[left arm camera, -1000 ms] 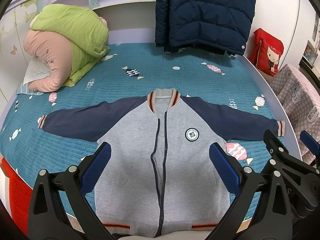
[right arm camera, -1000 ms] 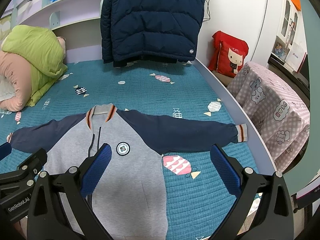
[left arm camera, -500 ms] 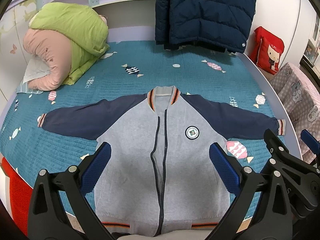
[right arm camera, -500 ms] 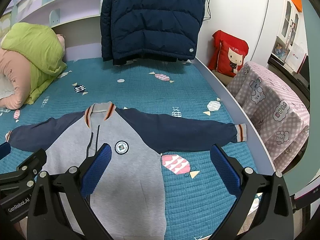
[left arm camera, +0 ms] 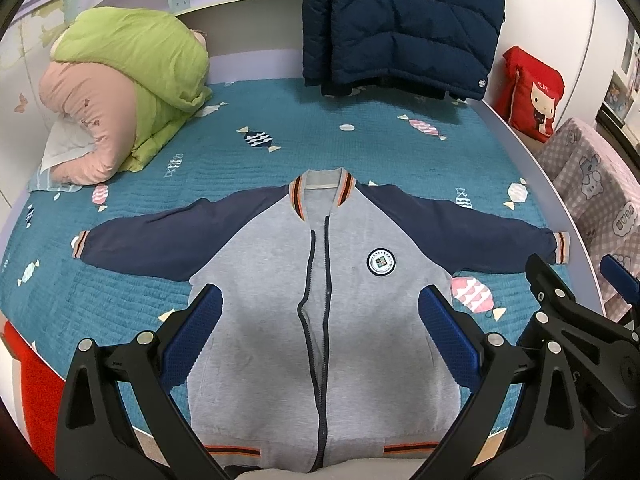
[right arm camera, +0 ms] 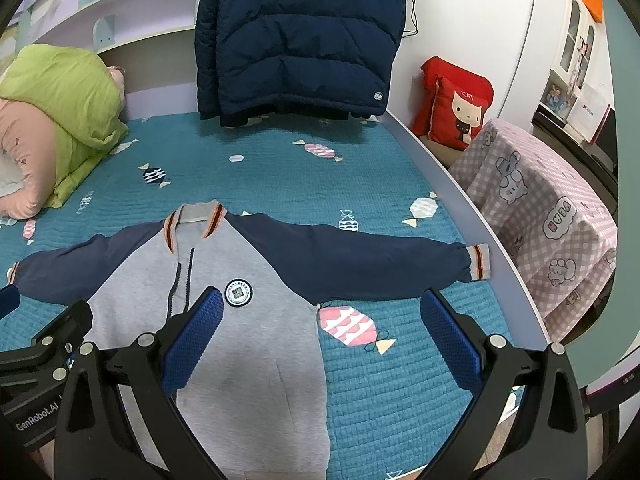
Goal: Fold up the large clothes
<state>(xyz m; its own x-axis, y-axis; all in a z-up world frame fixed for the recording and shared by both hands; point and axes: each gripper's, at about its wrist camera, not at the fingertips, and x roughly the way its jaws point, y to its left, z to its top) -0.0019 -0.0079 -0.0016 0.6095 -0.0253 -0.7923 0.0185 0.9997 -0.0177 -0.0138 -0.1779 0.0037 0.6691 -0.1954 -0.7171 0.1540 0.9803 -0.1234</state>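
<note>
A grey zip jacket [left arm camera: 256, 320] [right arm camera: 248, 360] with navy sleeves and a round chest badge lies flat, face up, on the teal bedspread [left arm camera: 320, 152], sleeves spread to both sides and hem at the near edge. My left gripper [left arm camera: 320, 336] hovers open above the jacket's lower front, nothing between its blue pads. Over the jacket's right half and the bedspread beside it, my right gripper [right arm camera: 322, 340] also stands open and empty. The right gripper's black body [left arm camera: 576, 328] shows at the right of the left wrist view.
A green and pink rolled quilt [left arm camera: 120, 92] lies at the bed's far left. A navy puffer coat [left arm camera: 400, 20] hangs over the headboard. Right of the bed stand a red cushion [right arm camera: 456, 108] and a checked pink cover [right arm camera: 552, 216].
Both views have shifted slightly, so the jacket sits a little higher in frame. The jacket itself has not moved and both grippers remain open.
</note>
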